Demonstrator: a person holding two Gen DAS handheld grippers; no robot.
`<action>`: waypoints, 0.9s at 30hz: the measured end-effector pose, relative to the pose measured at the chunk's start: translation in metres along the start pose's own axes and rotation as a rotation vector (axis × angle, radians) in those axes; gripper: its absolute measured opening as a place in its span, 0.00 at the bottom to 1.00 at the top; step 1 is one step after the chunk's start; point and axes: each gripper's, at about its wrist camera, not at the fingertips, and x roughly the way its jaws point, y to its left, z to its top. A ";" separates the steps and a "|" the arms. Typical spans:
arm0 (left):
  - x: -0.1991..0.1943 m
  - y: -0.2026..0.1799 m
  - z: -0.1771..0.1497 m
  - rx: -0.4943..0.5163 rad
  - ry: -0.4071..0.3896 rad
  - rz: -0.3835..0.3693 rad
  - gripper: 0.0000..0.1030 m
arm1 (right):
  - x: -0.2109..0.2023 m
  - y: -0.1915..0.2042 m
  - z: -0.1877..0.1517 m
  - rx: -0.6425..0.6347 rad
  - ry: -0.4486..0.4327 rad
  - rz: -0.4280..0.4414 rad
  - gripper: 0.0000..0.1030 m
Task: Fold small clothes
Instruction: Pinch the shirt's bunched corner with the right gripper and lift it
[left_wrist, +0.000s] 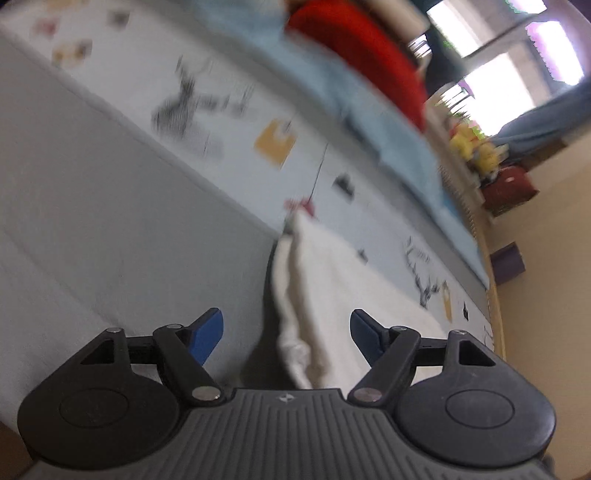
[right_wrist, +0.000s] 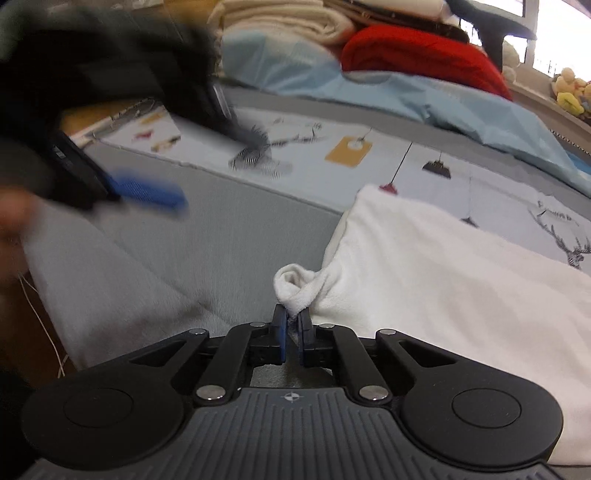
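Note:
A white fleecy garment (right_wrist: 443, 266) lies on a grey bed sheet (right_wrist: 207, 236). My right gripper (right_wrist: 291, 325) is shut on a bunched corner of the white garment (right_wrist: 299, 291), close to the sheet. My left gripper (left_wrist: 286, 328) is open and empty, above the near edge of the same garment (left_wrist: 325, 280). It also shows blurred at the upper left of the right wrist view (right_wrist: 147, 192).
A printed white sheet (right_wrist: 332, 155) with deer and lamp drawings covers the bed beyond. A light blue quilt (right_wrist: 424, 96), a red blanket (right_wrist: 417, 55) and cream folded blankets (right_wrist: 288, 18) lie at the back. Yellow plush toys (left_wrist: 476, 147) sit by the window.

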 end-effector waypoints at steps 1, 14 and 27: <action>0.010 0.003 0.004 -0.030 0.027 -0.018 0.78 | -0.005 -0.003 0.001 0.005 -0.007 0.008 0.04; 0.154 0.005 0.029 -0.149 0.333 -0.034 0.48 | -0.025 -0.017 0.003 0.023 -0.016 0.066 0.04; 0.060 0.004 0.044 0.052 0.085 -0.001 0.12 | -0.034 0.010 0.019 0.122 -0.108 0.350 0.03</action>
